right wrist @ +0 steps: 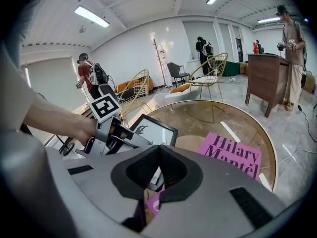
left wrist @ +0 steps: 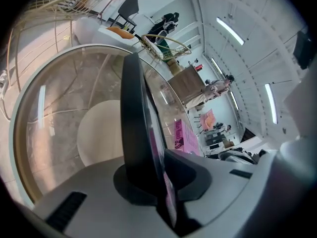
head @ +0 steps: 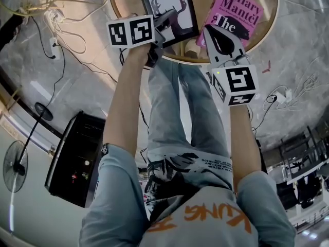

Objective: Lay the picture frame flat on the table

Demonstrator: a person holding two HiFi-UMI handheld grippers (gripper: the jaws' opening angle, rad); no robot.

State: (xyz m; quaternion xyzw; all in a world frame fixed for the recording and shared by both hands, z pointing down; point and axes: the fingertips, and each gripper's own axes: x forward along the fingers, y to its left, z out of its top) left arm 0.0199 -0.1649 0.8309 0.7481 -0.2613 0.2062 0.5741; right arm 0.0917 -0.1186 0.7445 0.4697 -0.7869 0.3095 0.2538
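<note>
On the round glass table (head: 112, 6) rests a black picture frame (head: 169, 9) with an antler print, face up in the head view. My left gripper (head: 165, 20) is at its near edge. In the left gripper view the frame (left wrist: 138, 118) runs edge-on between the jaws of the left gripper (left wrist: 157, 178), and both pads lie against it. A pink book (head: 236, 9) lies to the frame's right. My right gripper (head: 212, 31) hovers over the book's near corner, its pads together with nothing between them. The right gripper view shows the frame (right wrist: 154, 129), the left gripper (right wrist: 130, 139) on it, and the book (right wrist: 233, 152).
Cables and a power strip (head: 53, 17) lie on the marble floor left of the table. A fan (head: 15, 166) and a black cabinet (head: 74, 158) stand further left. Wire chairs (right wrist: 210, 68) and a wooden counter (right wrist: 267, 81) stand beyond the table, with people around.
</note>
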